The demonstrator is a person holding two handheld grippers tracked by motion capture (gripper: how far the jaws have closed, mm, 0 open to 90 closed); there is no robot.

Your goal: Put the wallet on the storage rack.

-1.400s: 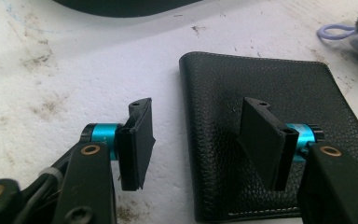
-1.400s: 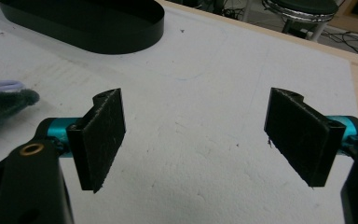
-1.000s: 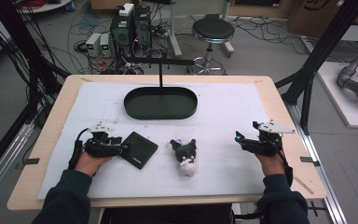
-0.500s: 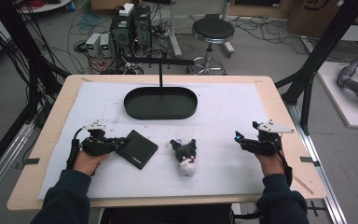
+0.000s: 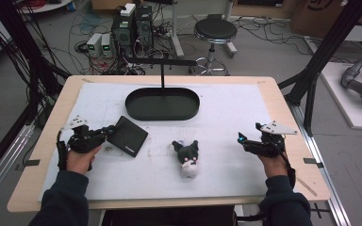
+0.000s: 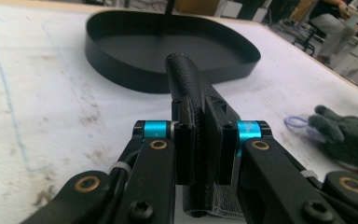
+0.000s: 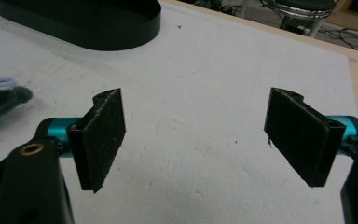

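My black tongs (image 6: 200, 154) with blue fittings pinch a black wallet (image 5: 128, 135); grey plush toy (image 5: 186, 156), black tray (image 5: 162, 104), white desk (image 5: 226, 117).

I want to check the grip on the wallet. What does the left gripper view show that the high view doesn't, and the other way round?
Left gripper view: the left gripper has its jaws clamped on the black wallet, which stands on edge between them.
High view: the right gripper over bare table, away from the toy, and both forearms.
Both: the wallet, the black oval tray beyond it, and the grey stuffed toy.
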